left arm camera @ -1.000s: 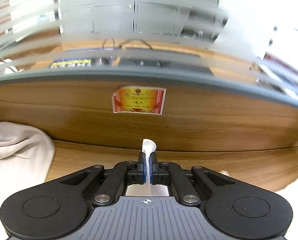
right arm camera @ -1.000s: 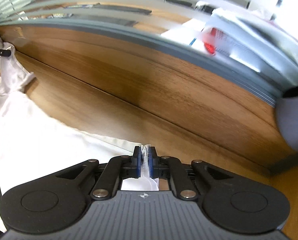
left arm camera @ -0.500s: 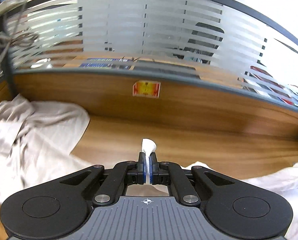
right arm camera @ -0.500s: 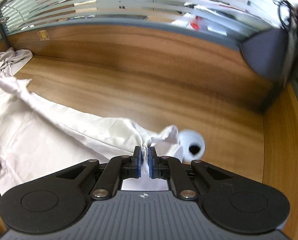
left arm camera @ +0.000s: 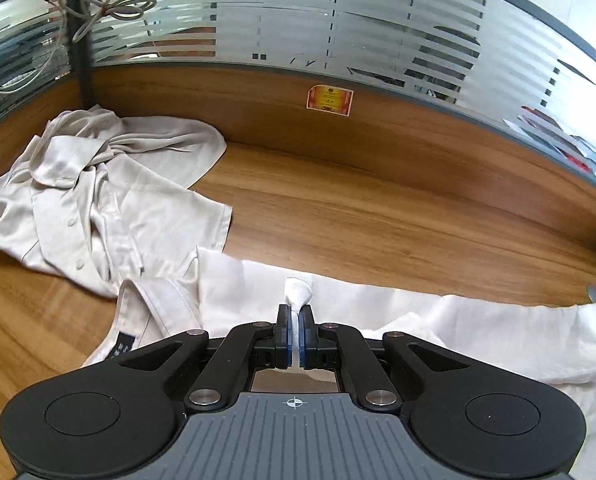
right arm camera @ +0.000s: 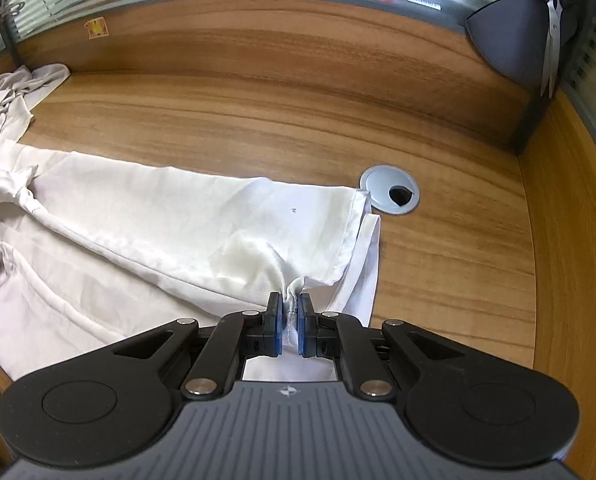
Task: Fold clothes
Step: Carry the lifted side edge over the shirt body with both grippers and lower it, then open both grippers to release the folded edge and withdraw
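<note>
**Both grippers drew the white garment back from the partition**

Since the earlier frames, both wrist views had pulled away from the wooden partition, so far more of the desk and the cloth came into sight. Nearest the lens, the left gripper was clamped on a bunched tuft of the white garment, a small peak of fabric poking up between its blue pads. The right gripper was likewise pinched shut on a gathered fold of the same white garment.

Beyond the fingers, the garment lay stretched along the desk's near edge, its long axis running side to side. In the right view one end stopped just beside the grey cable grommet, its corner touching the rim. The part under each gripper body was hidden, and the far left portion ran out of frame.

Further back, toward the desk's left rear corner, a crumpled beige shirt sat in a heap, buttons visible, overlapping the white cloth's end. On the partition behind was a red-and-yellow sticker, its print too small to read. Striped frosted glass stood above.
</note>
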The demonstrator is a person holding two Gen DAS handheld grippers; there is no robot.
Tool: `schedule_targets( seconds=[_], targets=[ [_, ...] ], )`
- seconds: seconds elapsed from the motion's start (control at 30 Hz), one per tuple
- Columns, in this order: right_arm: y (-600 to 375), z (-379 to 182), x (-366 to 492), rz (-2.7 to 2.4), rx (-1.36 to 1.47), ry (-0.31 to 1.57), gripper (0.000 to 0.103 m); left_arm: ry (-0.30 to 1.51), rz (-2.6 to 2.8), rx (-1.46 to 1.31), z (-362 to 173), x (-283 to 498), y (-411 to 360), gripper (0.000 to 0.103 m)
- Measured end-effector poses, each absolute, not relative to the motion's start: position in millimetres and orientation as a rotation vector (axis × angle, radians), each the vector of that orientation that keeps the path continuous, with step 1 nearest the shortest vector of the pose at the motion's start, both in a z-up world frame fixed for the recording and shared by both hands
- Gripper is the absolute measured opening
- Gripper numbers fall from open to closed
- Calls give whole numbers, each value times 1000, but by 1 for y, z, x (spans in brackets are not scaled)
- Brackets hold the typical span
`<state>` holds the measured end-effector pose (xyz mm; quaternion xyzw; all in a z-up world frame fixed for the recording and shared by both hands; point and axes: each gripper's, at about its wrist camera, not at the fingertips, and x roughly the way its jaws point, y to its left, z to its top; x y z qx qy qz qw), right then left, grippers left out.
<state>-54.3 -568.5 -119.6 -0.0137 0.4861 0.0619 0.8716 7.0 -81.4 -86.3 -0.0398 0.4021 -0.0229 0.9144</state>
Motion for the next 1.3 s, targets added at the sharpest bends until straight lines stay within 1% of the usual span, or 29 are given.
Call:
schedule_targets(
  seconds=[0.37, 0.5, 0.77, 0.83, 0.9, 1.03, 1.07, 1.1, 1.13, 1.2, 1.3],
  targets=[
    [-561, -134, -66, 122, -78, 1031, 9, 912, -48, -66, -110, -13, -74, 5],
    [-555, -131, -62, 137, -126, 1023, 9, 920, -48, -52, -112, -15, -76, 5],
    [-547, -84, -47, 133, -300, 831, 9, 901, -75, -25, -104, -13, -79, 5],
    [-544, -88, -50, 163, -329, 847, 9, 912, -83, -5, -107, -14, -81, 5],
    [-543, -100, -56, 182, -343, 891, 12, 931, -85, -3, -111, -16, -81, 6],
    [-544, -126, -72, 195, -331, 997, 13, 964, -83, 14, -119, -20, -83, 6],
    [-543, -130, -75, 192, -329, 1018, 18, 973, -85, 22, -121, -21, -84, 6],
    [-542, -134, -78, 189, -327, 1039, 27, 981, -86, 29, -122, -22, -86, 6],
    [-542, -138, -82, 187, -325, 1059, 31, 987, -86, 36, -123, -23, -87, 6],
    [-541, -139, -86, 192, -333, 1069, 32, 999, -87, 45, -125, -24, -88, 7],
    [-537, -132, -85, 186, -343, 1024, 32, 1003, -82, 49, -125, -24, -90, 7]
  ],
)
